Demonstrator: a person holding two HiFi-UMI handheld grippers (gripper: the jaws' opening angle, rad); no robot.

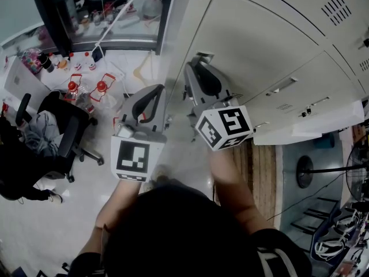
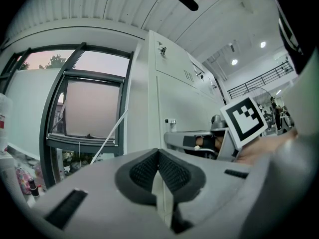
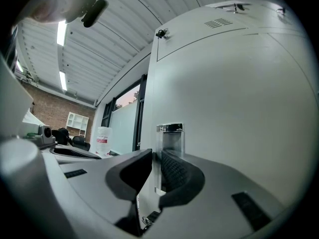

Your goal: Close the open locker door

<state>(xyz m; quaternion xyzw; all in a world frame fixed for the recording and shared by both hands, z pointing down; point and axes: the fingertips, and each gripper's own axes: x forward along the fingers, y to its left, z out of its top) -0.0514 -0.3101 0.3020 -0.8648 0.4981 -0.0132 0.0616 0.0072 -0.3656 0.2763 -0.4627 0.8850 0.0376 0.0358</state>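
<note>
Right gripper view: door handle (image 3: 170, 133) between right gripper (image 3: 156, 156) jaws.

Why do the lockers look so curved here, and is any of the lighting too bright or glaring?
Head view: the wide lens bends the lockers into arcs, and the light is even but slightly soft. Left gripper view: a dark round rim frames the picture, the window glows pink, and the ceiling lamps flare. Right gripper view: the locker door bulges outward, and the strip lights blow out white.

No text, label or number can be read anywhere.
</note>
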